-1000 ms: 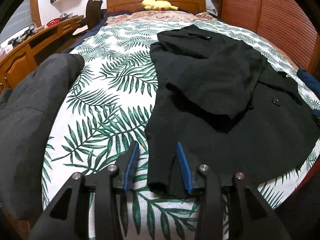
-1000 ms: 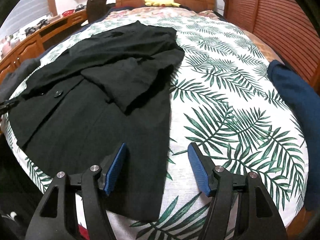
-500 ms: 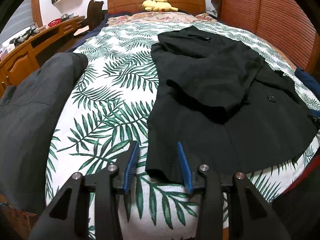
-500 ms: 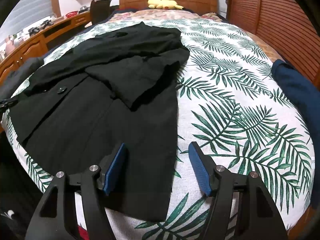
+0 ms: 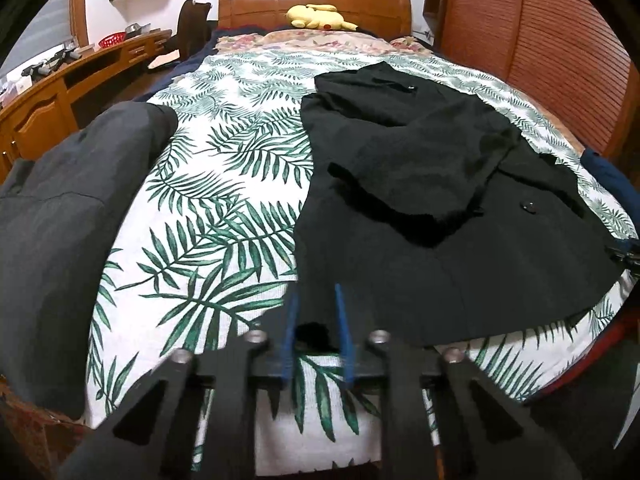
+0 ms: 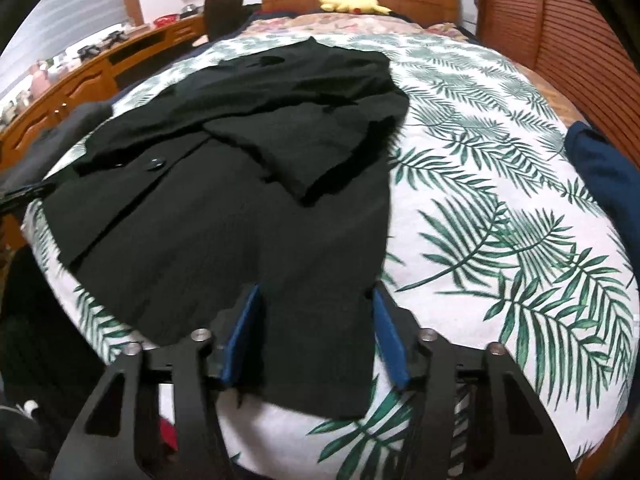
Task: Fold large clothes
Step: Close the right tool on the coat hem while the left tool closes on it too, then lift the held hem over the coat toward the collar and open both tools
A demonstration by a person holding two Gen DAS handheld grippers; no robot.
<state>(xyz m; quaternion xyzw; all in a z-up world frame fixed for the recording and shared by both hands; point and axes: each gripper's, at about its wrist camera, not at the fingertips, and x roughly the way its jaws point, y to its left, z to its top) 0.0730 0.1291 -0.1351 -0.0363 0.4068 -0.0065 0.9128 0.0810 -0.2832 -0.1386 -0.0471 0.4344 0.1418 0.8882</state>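
Though I look for a tag or a printed word on the black coat [image 5: 460, 240], none shows itself; only a round dark button [image 5: 529, 205] near its front edge and a small pale fleck at the collar, too small to read. The coat lies spread on the leaf-print bedspread [image 5: 224, 208], collar toward the wooden headboard [image 5: 316, 0] and hem at the foot, with a sleeve folded across its chest.

At the coat's near hem corner on the side of the grey garment [image 5: 60, 216], the left gripper [image 5: 316, 330] has its blue pads drawn close together, a fold of black cloth bunched between them; they have just been closing, and it looks pinched.

At the other hem corner, the right gripper [image 6: 316, 336] has also just been closing. Its pads [image 6: 244, 332] stand on either side of a broad strip of hem, touching or nearly so; whether they press I cannot tell, as motion blur smears the cloth edges.

Beyond the coat a dark blue garment [image 6: 608, 176] is cut off by the rim of the view. A yellow plush toy [image 5: 320, 16] lies against the headboard. Books on the wall shelf above the desk [image 5: 60, 92] are too blurred to read.
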